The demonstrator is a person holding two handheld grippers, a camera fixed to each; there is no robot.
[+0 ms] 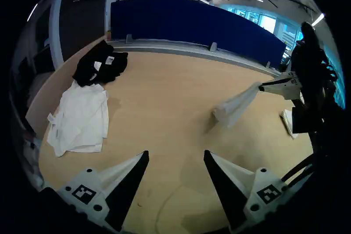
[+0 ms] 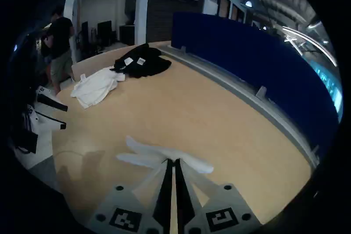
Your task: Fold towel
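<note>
On the tabletop (image 1: 166, 93) before the blue partition (image 1: 197, 23), a white cloth heap (image 1: 81, 120) lies farther from it than a black pile (image 1: 101, 63), the left tongs (image 1: 175, 153) gape wide and empty, and the right tongs (image 2: 172, 161) pinch the white towel (image 2: 149, 149), whose far end rests short of the partition.
</note>
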